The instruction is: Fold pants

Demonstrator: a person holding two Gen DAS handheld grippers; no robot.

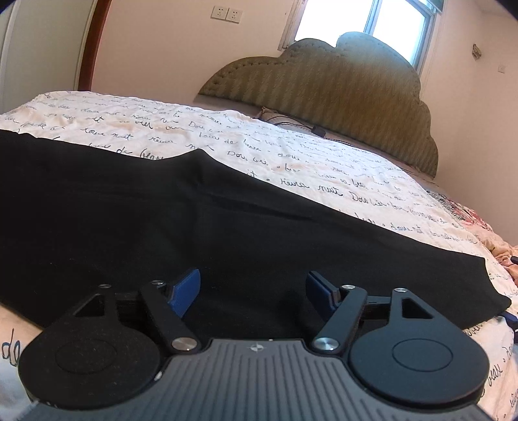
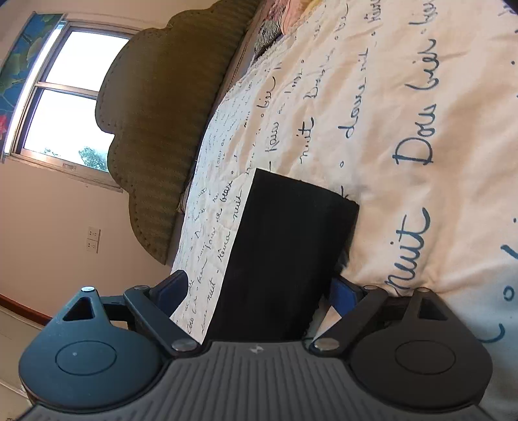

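Black pants (image 1: 168, 220) lie spread flat on the bed, filling the lower left of the left wrist view, with a squared end at the right. My left gripper (image 1: 253, 291) is open, its blue pads (image 1: 186, 288) low over the near edge of the cloth, holding nothing. In the right wrist view, tilted sideways, a narrow end of the pants (image 2: 285, 246) runs between the jaws of my right gripper (image 2: 259, 291). That gripper is open, one finger on each side of the cloth, not pinching it.
The bed has a cream quilt (image 1: 291, 155) printed with dark script. An olive padded headboard (image 1: 340, 90) stands at the far end under a window (image 1: 365, 19). A dark cable (image 1: 304, 126) lies near the headboard. Patterned bedding (image 1: 469, 217) bunches at the right edge.
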